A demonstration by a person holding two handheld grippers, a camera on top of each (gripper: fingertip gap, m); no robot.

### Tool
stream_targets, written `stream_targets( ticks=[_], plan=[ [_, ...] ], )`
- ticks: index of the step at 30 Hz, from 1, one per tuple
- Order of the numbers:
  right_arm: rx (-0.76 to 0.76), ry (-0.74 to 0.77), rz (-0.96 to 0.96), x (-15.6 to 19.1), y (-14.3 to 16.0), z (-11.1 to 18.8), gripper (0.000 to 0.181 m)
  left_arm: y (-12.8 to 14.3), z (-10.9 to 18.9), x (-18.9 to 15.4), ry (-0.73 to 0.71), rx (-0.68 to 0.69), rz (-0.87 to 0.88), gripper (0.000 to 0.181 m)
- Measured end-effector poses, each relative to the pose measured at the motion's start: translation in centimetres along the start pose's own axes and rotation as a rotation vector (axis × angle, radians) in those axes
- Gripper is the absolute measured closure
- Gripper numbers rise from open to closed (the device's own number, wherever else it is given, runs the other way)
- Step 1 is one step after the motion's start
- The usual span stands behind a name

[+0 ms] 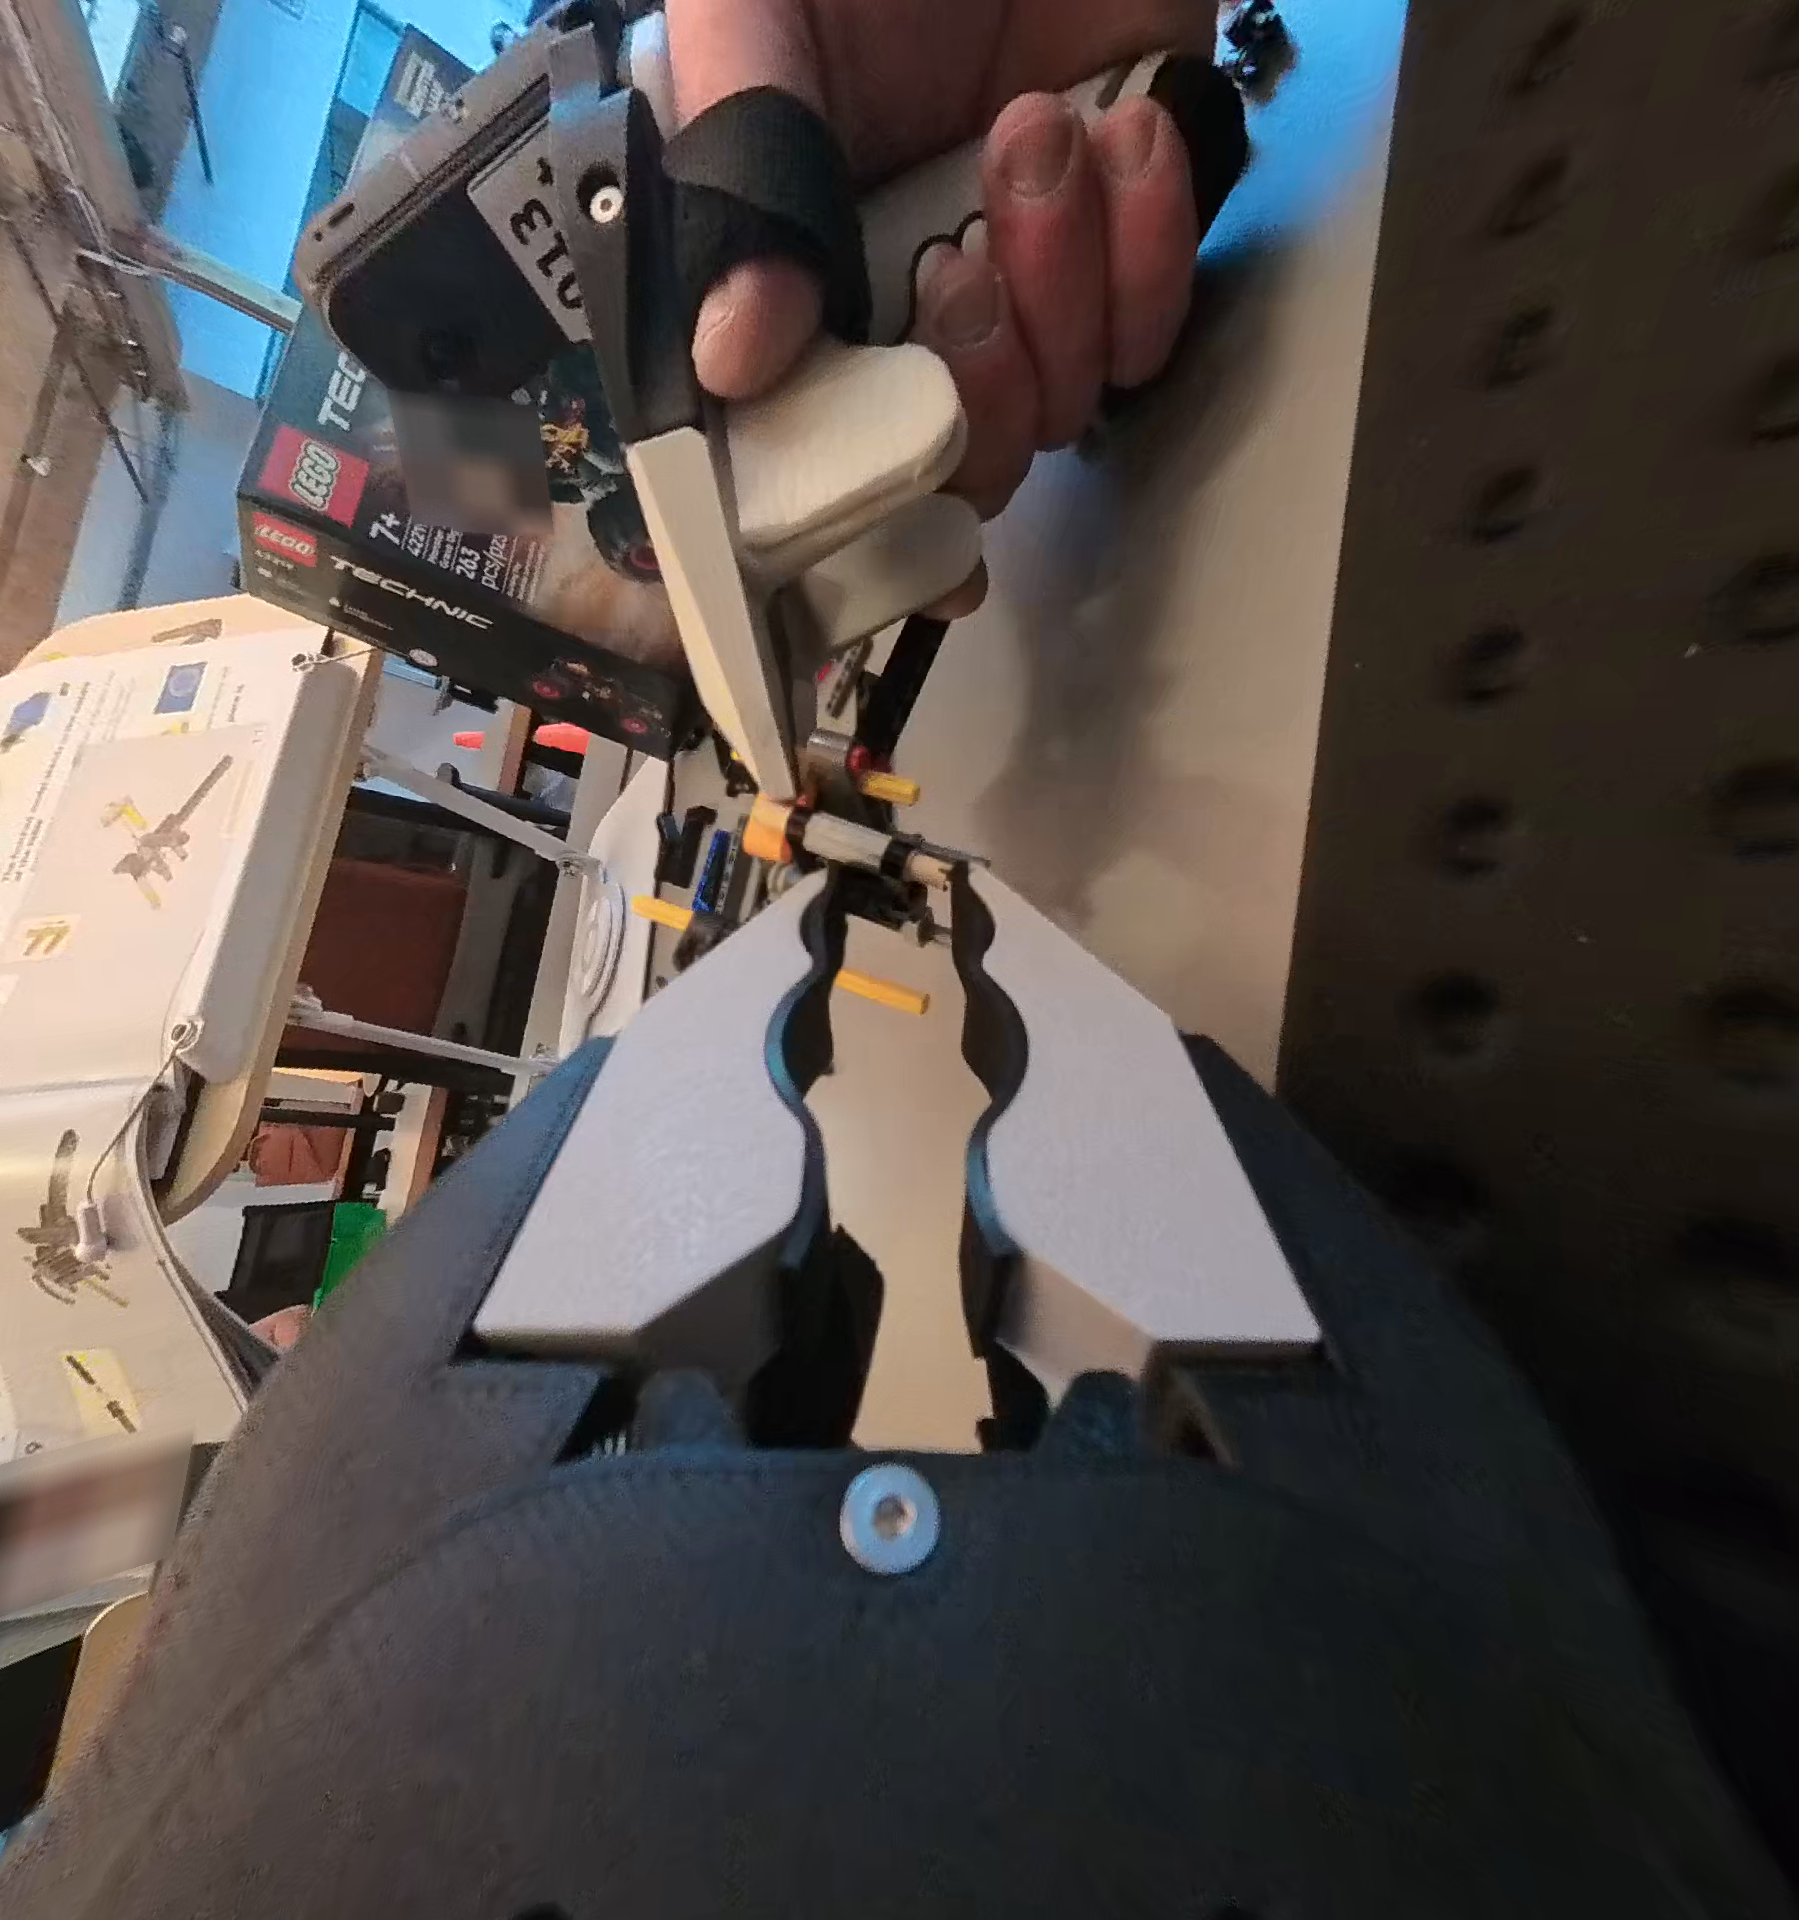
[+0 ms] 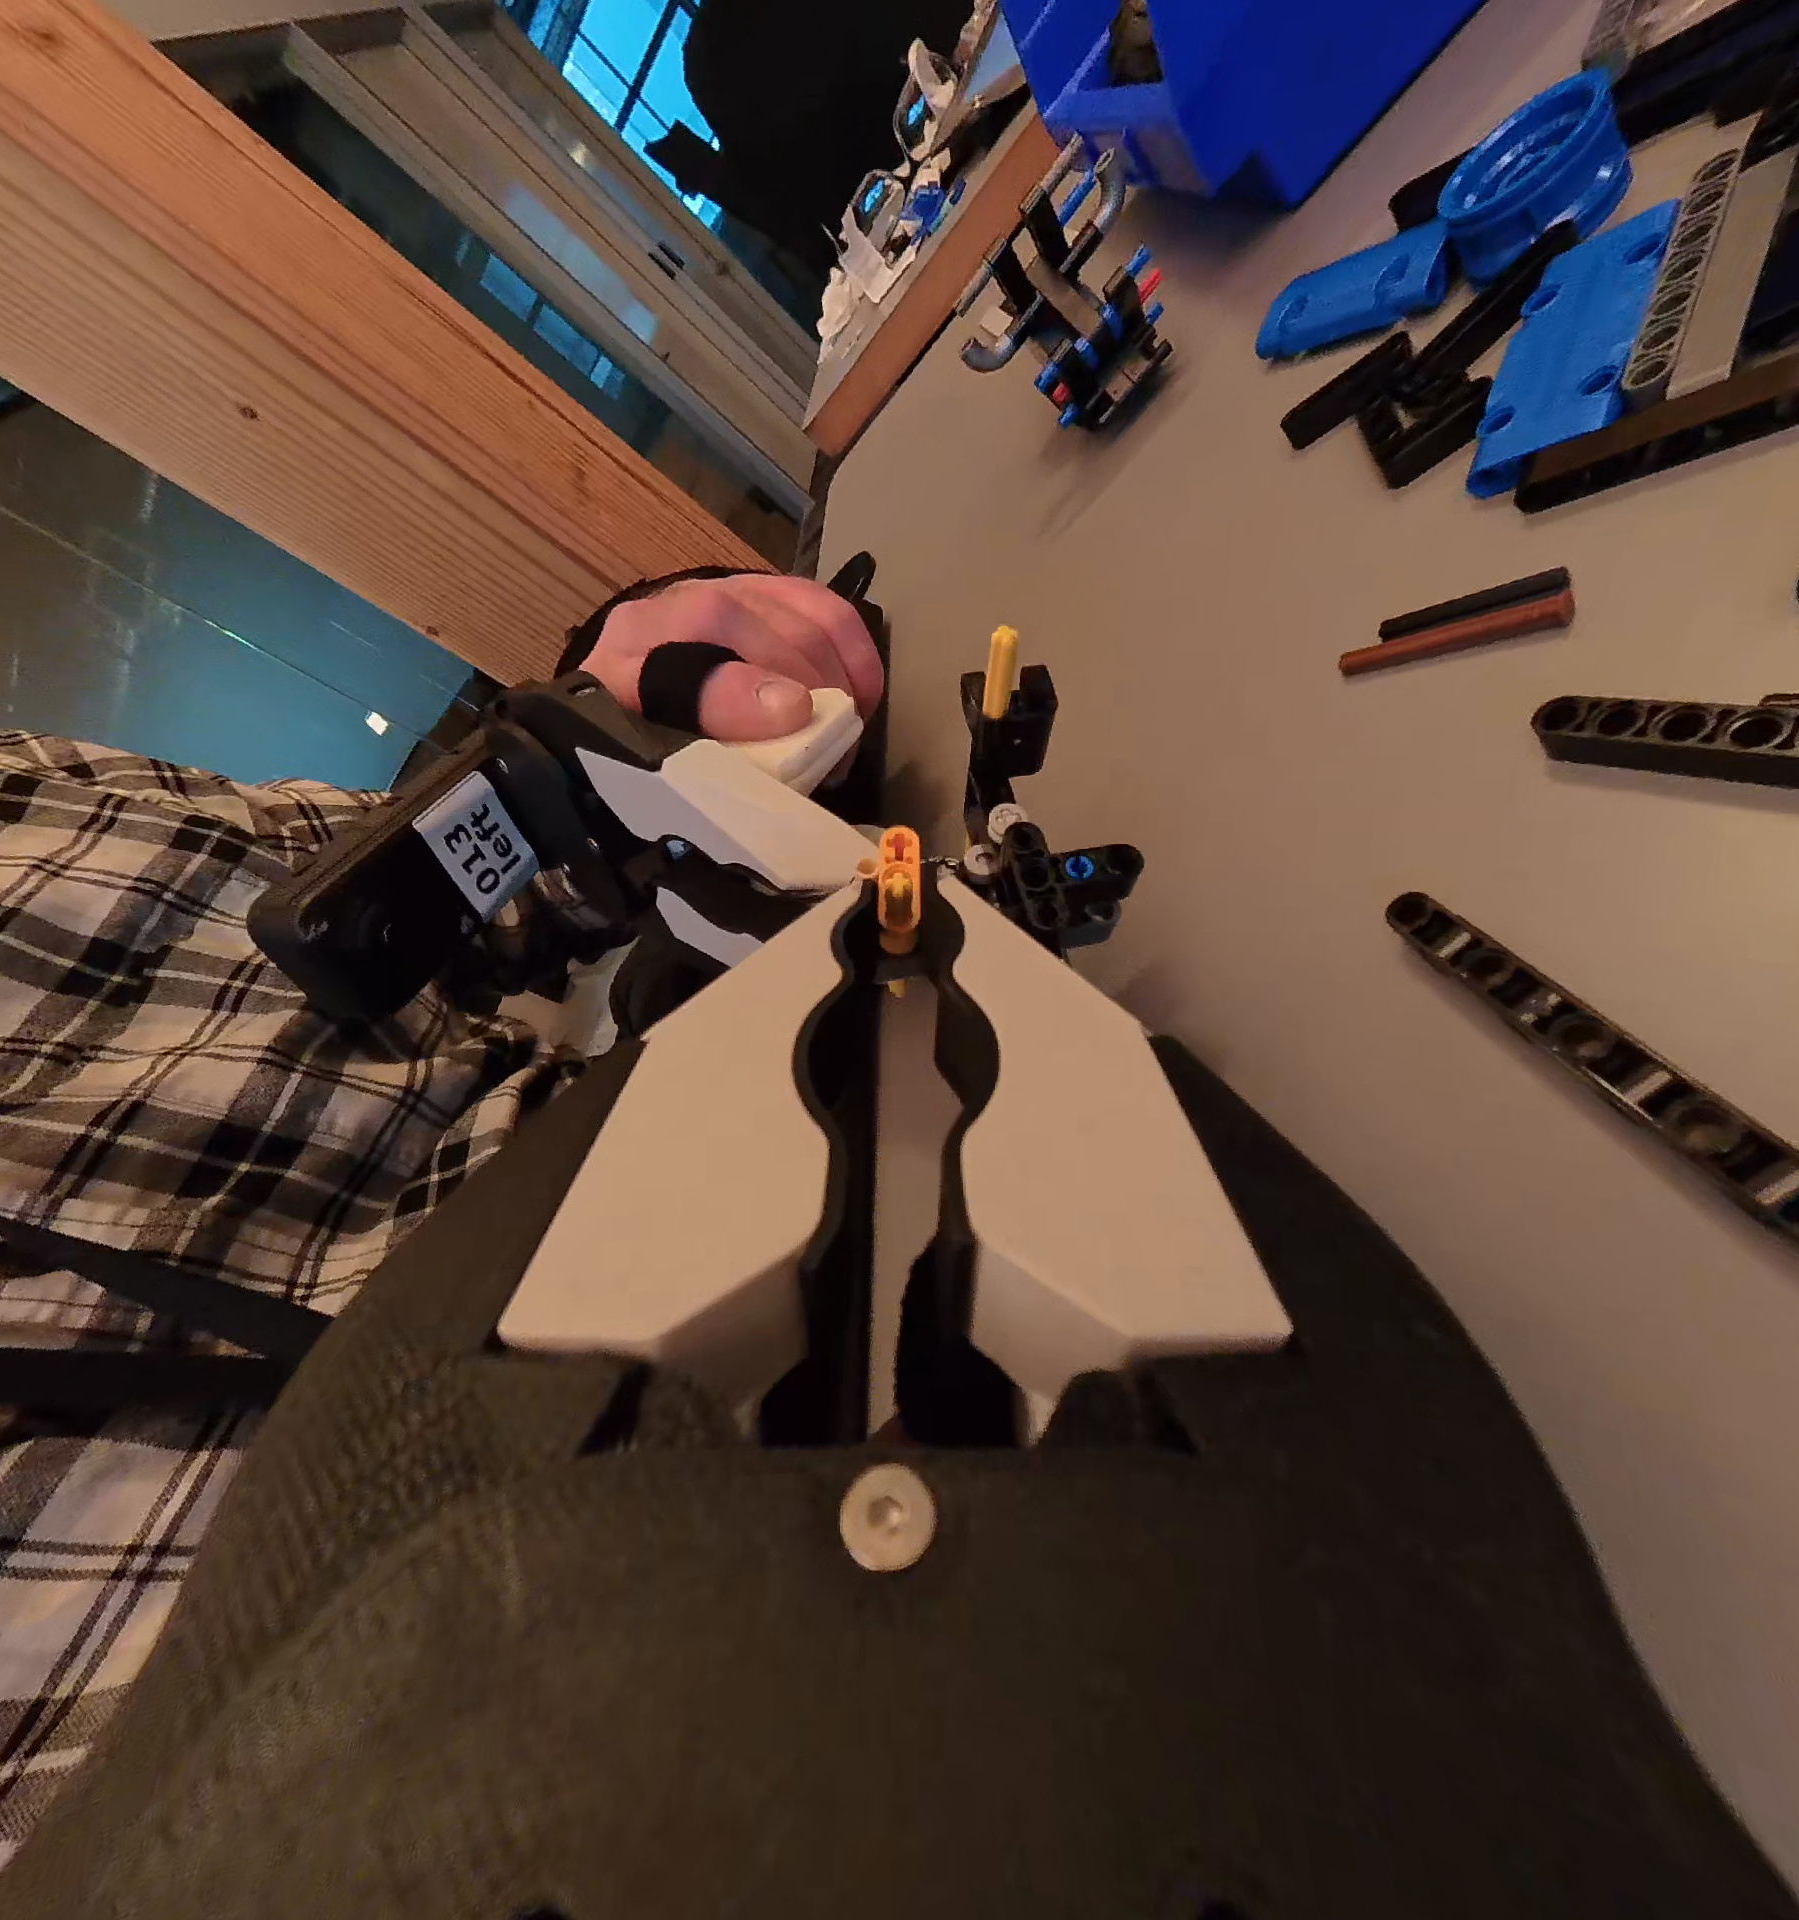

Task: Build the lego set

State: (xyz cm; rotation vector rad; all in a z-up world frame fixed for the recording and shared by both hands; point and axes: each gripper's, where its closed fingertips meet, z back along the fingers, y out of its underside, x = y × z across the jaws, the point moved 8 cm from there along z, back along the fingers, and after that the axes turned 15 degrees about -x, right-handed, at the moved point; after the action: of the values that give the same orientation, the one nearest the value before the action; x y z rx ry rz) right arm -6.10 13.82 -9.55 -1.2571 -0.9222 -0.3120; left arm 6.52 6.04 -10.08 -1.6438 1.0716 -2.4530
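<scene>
Left gripper (image 1: 890, 899): pinching the small lego assembly (image 1: 874, 842) above the grey bench (image 2: 1238, 727); right gripper (image 2: 900, 914): pinching its orange connector (image 2: 897, 883); loose black beams (image 2: 1695, 740) at 3 o'clock; blue parts (image 2: 1560, 343) at 1 o'clock.

An office-like workspace or lab set up for model building. A grey worktop (image 2: 1238, 727) carries loose black beams (image 2: 1705, 740) and blue panels (image 2: 1560, 343), with a blue bin (image 2: 1238, 94) at its far end. A boxed construction set (image 1: 407, 540) and an open instruction booklet (image 1: 95, 831) stand beside it. Large windows (image 2: 625, 62), glass partitions and timber panelling (image 2: 251, 343) surround it.
</scene>
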Motion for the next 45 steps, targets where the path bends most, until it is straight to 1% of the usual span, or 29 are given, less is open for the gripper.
stream_targets(
  ticks=[8, 14, 17, 23, 28, 31, 35, 39, 40, 42, 45],
  plan=[
    [-0.049, -0.014, 0.007, 0.2, -0.3, 0.3, 0.176, 0.1, 0.3, 0.4, -0.021, -0.012, 0.025, 0.165],
    [-0.205, -0.024, -0.002, 1.1, -1.0, -0.1, 0.176, 0.3, 0.9, 2.1, -0.110, -0.038, 0.137, 0.167],
    [-0.284, -0.051, -0.025, 1.5, -1.5, -0.2, 0.176, 0.2, 1.2, 2.8, -0.164, -0.048, 0.109, 0.169],
    [-0.359, -0.059, -0.033, 1.5, -2.1, 0.1, 0.176, 0.5, 1.2, 2.9, -0.167, 0.014, -0.049, 0.172],
    [-0.331, -0.048, 0.057, 1.7, -1.9, 0.1, 0.176, 0.9, 0.8, 2.5, -0.146, 0.070, -0.132, 0.173],
    [-0.283, -0.010, 0.181, 2.0, -1.8, 0.0, 0.176, 1.1, 0.7, 2.4, -0.129, 0.077, -0.132, 0.173],
    [-0.234, 0.030, 0.291, 2.0, -1.6, -0.1, 0.176, 1.2, 0.5, 2.0, -0.103, 0.080, -0.115, 0.172],
    [-0.193, 0.058, 0.291, 1.5, -1.1, -0.4, 0.176, 1.6, -0.2, 1.3, -0.045, 0.115, -0.114, 0.169],
    [-0.173, 0.071, 0.296, 1.4, -0.9, -0.6, 0.176, 1.7, -0.4, 0.9, -0.024, 0.125, -0.123, 0.170],
    [-0.135, 0.092, 0.311, 1.3, -0.6, -0.8, 0.176, 2.0, -0.7, 0.6, -0.007, 0.155, -0.142, 0.176],
    [-0.124, 0.102, 0.313, 1.2, -0.6, -1.0, 0.176, 2.2, -0.7, 0.8, -0.013, 0.163, -0.112, 0.175]
  ],
)
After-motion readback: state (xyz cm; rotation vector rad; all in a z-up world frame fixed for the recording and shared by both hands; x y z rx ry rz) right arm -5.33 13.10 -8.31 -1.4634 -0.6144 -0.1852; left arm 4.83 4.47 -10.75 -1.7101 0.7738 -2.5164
